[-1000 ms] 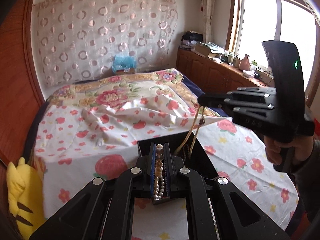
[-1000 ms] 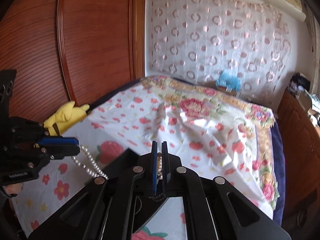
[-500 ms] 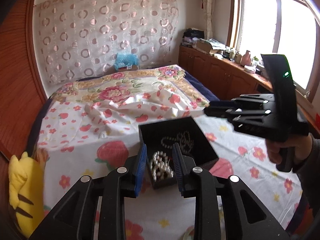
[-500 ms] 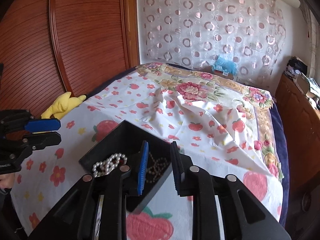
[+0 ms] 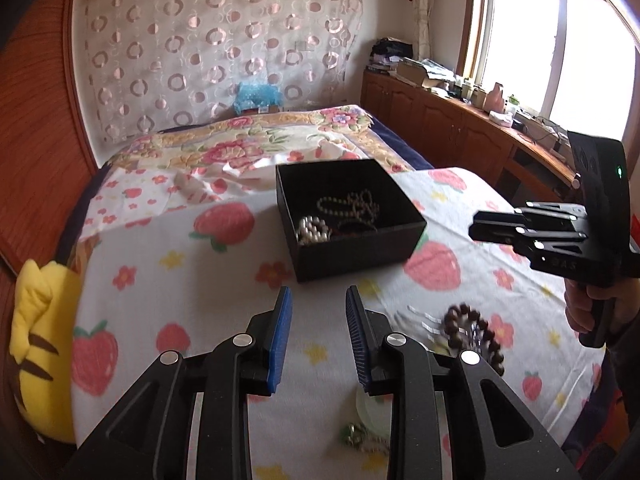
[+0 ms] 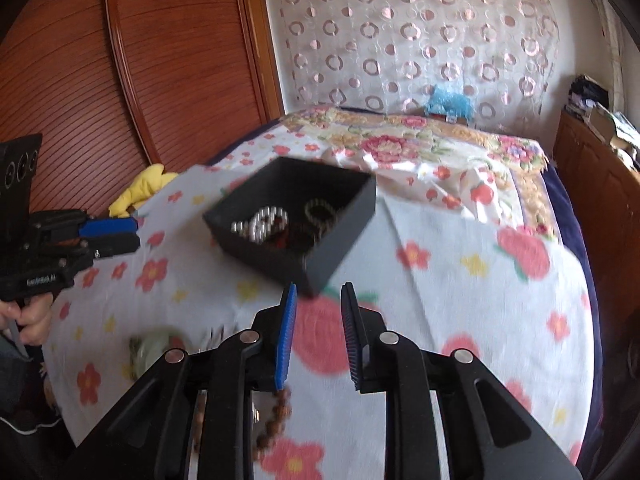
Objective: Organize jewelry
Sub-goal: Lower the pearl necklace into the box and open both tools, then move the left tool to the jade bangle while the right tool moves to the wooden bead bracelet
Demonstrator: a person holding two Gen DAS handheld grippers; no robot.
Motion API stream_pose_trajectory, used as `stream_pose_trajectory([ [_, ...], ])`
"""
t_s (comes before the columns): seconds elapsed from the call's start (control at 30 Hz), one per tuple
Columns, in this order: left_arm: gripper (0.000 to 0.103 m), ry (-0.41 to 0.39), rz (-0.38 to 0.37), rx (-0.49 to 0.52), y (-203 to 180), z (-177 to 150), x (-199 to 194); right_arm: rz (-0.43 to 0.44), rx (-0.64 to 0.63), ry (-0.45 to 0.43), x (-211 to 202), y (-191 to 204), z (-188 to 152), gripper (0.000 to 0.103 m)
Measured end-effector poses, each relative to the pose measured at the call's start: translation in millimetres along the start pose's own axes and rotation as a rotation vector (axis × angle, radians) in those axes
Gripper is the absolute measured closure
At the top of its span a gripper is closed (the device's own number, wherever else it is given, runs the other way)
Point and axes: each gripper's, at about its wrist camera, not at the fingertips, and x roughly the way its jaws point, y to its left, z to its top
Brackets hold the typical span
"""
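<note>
On the bed, black box (image 5: 352, 216) holds pearl strand (image 5: 314, 231) and chains. Brown bead bracelet (image 5: 474, 334), green pieces (image 5: 370, 420) remain loose nearby. Left gripper (image 5: 318, 334), right gripper (image 6: 318, 330): jaws apart, empty. Partly done.

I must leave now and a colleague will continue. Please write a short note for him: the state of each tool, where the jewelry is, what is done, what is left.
Left tool: open, empty.
Right tool: open, empty.
Both have just opened.
Black box on the bed: pearls and chains are inside. Done.
Left on the sheet: brown bead bracelet, a greenish piece, small blurred items beside them.
Next: probably the bead bracelet.
</note>
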Motion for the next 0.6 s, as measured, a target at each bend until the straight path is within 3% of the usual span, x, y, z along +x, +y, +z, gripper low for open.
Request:
stream_pose_trajectory([
  [0.23, 0.077, 0.029, -0.010, -0.014, -2.3, -21.5, -1.7, 0.015, 0.008, 0.070, 1.3, 3.2, -34.1, 0.078],
  [0.6, 0.077, 0.098, -0.021, 0.011, -11.9, -38.4, 18.0, 0.037, -0.023, 0.168, 20.4, 16.6, -51.5, 0.078],
])
